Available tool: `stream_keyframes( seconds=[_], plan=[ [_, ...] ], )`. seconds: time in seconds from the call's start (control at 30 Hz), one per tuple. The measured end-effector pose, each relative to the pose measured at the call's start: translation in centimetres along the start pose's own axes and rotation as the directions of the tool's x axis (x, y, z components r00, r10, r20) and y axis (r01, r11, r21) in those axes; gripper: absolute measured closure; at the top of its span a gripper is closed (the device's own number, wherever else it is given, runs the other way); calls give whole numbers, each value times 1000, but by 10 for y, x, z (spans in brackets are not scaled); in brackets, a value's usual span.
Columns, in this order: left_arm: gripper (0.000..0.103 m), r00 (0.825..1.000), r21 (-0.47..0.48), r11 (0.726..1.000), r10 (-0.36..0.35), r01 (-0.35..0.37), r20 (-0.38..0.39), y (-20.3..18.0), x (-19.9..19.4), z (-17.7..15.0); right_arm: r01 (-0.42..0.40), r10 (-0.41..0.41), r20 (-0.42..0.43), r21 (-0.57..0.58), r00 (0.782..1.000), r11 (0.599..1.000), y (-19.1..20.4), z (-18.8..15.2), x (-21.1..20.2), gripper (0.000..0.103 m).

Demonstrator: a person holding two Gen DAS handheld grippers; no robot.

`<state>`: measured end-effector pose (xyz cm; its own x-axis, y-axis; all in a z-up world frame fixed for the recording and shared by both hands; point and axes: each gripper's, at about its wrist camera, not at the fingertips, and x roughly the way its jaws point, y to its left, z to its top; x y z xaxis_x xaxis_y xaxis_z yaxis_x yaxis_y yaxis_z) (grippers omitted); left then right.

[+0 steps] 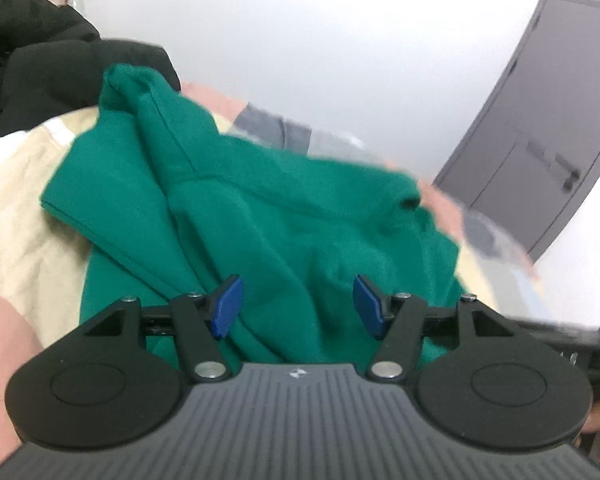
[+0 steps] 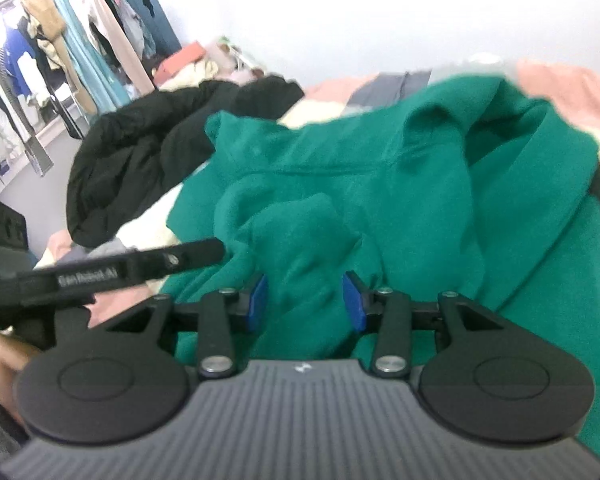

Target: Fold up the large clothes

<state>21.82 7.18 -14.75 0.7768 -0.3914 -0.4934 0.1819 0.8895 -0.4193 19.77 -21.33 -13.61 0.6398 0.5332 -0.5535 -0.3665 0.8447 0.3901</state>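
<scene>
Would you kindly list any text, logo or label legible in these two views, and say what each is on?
"GenRobot.AI", blurred and only roughly legible: white print on the side of the left claw as seen in the right wrist view.
Small white logo mark, no letters: on each device's grey ribbed body.
Nothing readable on the green hoodie.

Ahead of me the wall is plain white and evenly lit, with no shadows to speak of. A dark grey door stands at the right of my left view, tilted by the lens, its handle showing as a dark smudge. The bed carries a cream cover, with pink bedding along its far edge. Off to the left of my right view a clothes rack hangs full of coats and shirts in tan, teal, white and blue. Below it the floor looks pale grey.
</scene>
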Motion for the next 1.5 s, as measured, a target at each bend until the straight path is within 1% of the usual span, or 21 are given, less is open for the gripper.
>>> stream_keyframes(
  seconds=[0.07,0.13,0.2,0.23,0.3,0.5,0.57,0.67,0.73,0.77,0.8,0.87,0.93,0.97,1.03,1.13,1.2,1.3,1.4,1.43,1.5],
  plan=[
    [37,1000,-4,1000,2,-2,23,-3,-17,0,1,-2,12,21,1000,1000,0,-2,-16,57],
    [37,999,23,1000,6,-7,35,-7,-35,1,9,-10,16,29,1000,1000,1,0,-33,57],
    [37,999,54,998,23,-25,43,-9,-53,9,35,-35,15,24,999,999,2,7,-51,57],
    [37,998,60,997,40,-43,47,-8,-64,14,43,-43,18,19,999,999,2,10,-60,57],
    [37,997,59,997,51,-54,59,-6,-86,25,47,-48,36,18,998,999,-2,20,-86,57],
    [37,990,23,993,113,-115,84,11,-156,62,43,-52,91,99,994,994,-38,50,-173,57],
    [37,986,-5,991,136,-137,98,21,-180,76,43,-58,103,143,993,989,-53,60,-200,57],
    [37,981,-47,989,147,-142,123,33,-207,95,46,-69,116,189,991,981,-70,67,-227,56],
    [36,981,-81,988,139,-129,133,44,-224,105,51,-77,115,214,990,976,-80,66,-237,56],
    [34,982,-98,988,134,-122,131,49,-228,108,54,-80,108,223,991,973,-84,64,-239,56],
    [33,985,-119,987,122,-107,125,57,-233,109,57,-82,99,230,992,971,-87,61,-238,56],
    [32,989,-165,984,90,-70,120,72,-234,104,60,-80,72,247,994,967,-96,52,-232,51],
    [29,992,-228,973,59,-32,113,89,-226,85,50,-64,42,266,997,963,-104,40,-220,32],
    [29,994,-248,968,52,-26,97,96,-219,75,47,-55,24,281,998,959,-109,32,-211,30],
    [29,998,-280,960,36,-20,51,108,-199,46,47,-41,-25,308,999,950,-119,14,-190,29],
    [29,1000,-340,940,-27,21,-12,123,-165,1,56,-18,-110,350,994,935,-135,-15,-152,29],
    [29,997,-377,925,-72,54,-32,128,-145,-28,67,-8,-157,377,987,924,-147,-36,-128,29],
    [29,992,-416,905,-118,89,-43,133,-123,-58,68,20,-202,421,979,904,-161,-67,-99,29],
    [29,984,-450,883,-170,129,-51,130,-106,-79,32,68,-195,465,978,885,-171,-84,-78,29],
    [29,978,-453,877,-203,161,-46,128,-101,-84,12,81,-176,473,981,881,-172,-88,-74,29],
    [30,958,-430,871,-284,239,-42,116,-97,-91,-22,102,-138,485,985,874,-170,-89,-71,29]
  ],
)
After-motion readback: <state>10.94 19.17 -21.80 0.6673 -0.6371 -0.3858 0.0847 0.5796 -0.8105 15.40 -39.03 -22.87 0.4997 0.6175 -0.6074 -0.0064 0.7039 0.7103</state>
